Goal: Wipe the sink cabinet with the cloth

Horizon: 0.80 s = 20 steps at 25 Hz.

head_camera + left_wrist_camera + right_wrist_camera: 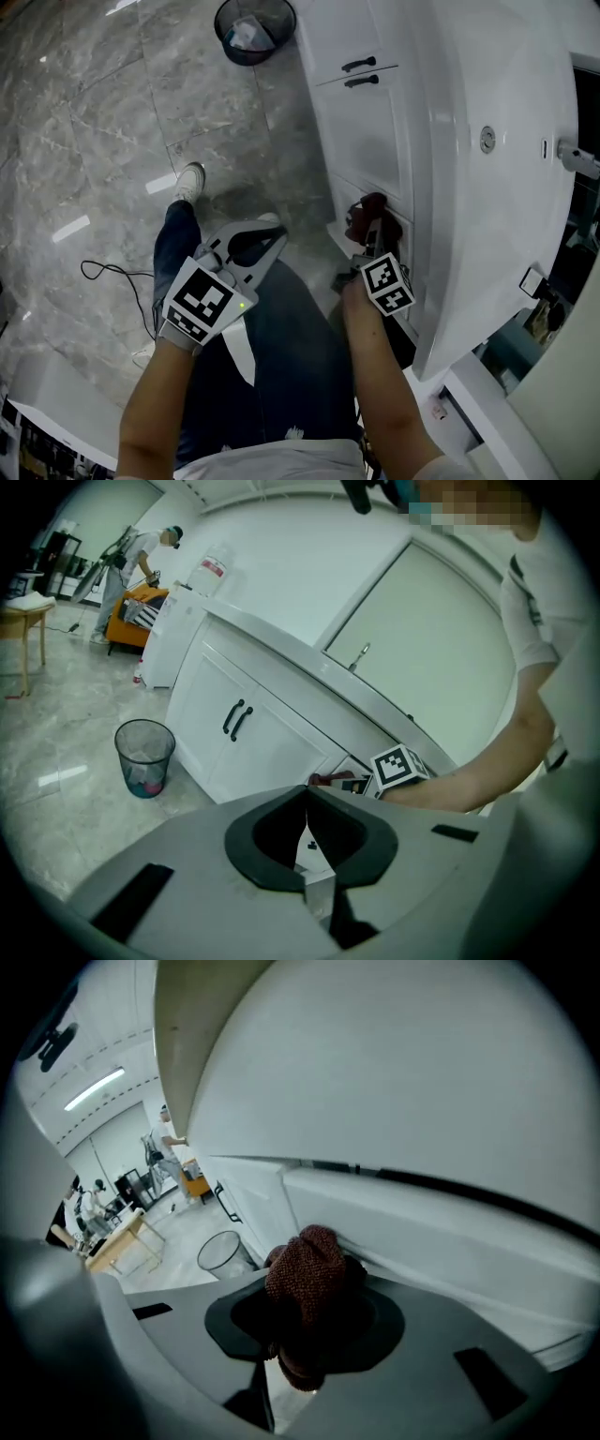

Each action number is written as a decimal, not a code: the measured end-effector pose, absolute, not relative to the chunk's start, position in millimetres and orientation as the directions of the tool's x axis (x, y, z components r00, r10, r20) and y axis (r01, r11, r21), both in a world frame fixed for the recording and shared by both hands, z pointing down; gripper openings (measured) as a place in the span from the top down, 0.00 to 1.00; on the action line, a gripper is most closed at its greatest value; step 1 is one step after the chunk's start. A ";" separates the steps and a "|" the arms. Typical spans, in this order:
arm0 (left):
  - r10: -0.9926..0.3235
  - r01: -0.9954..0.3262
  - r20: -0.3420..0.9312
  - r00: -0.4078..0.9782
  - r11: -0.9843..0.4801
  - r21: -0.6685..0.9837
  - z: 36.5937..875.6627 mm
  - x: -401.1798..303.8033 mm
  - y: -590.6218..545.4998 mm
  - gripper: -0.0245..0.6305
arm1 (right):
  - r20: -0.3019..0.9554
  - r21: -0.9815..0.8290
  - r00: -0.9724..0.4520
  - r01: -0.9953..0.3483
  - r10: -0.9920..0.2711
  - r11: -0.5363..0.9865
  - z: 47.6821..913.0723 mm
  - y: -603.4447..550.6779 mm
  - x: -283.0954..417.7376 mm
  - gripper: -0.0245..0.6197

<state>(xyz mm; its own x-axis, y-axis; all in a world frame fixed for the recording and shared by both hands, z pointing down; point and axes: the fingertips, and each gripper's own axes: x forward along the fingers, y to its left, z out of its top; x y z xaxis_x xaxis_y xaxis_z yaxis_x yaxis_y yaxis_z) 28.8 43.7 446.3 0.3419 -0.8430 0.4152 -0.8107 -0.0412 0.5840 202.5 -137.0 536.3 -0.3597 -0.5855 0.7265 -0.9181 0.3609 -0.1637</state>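
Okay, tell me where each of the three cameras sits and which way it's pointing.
Head view: on the person's head, facing steeply down at the floor, jeans, both forearms, the left gripper and the right gripper at the sink cabinet.
Left gripper view: on the left gripper, facing the cabinet doors past its shut, empty jaws; the person's right arm shows.
Right gripper view: on the right gripper, facing the cabinet front close up; its jaws clamp the cloth.
Shared: all three show the wire bin.
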 end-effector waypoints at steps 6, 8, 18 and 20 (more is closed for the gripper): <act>-0.846 -0.802 0.441 0.299 0.028 0.597 467.9 27.0 63.3 0.95 | 0.755 -0.130 -0.356 -0.905 -0.551 0.406 586.8 -138.4 194.5 0.80; -0.842 -0.807 0.456 0.287 0.043 0.588 474.6 24.0 70.9 0.95 | 0.762 -0.125 -0.346 -0.908 -0.547 0.400 605.8 -139.2 194.9 0.80; -0.797 -0.815 0.508 0.326 0.036 0.578 492.7 33.9 103.1 0.95 | 0.777 -0.035 -0.329 -0.874 -0.538 0.484 660.7 -136.4 197.6 0.80; -0.784 -0.817 0.513 0.349 0.014 0.577 495.6 39.8 105.2 0.95 | 0.768 -0.042 -0.334 -0.878 -0.546 0.478 660.9 -135.8 198.0 0.80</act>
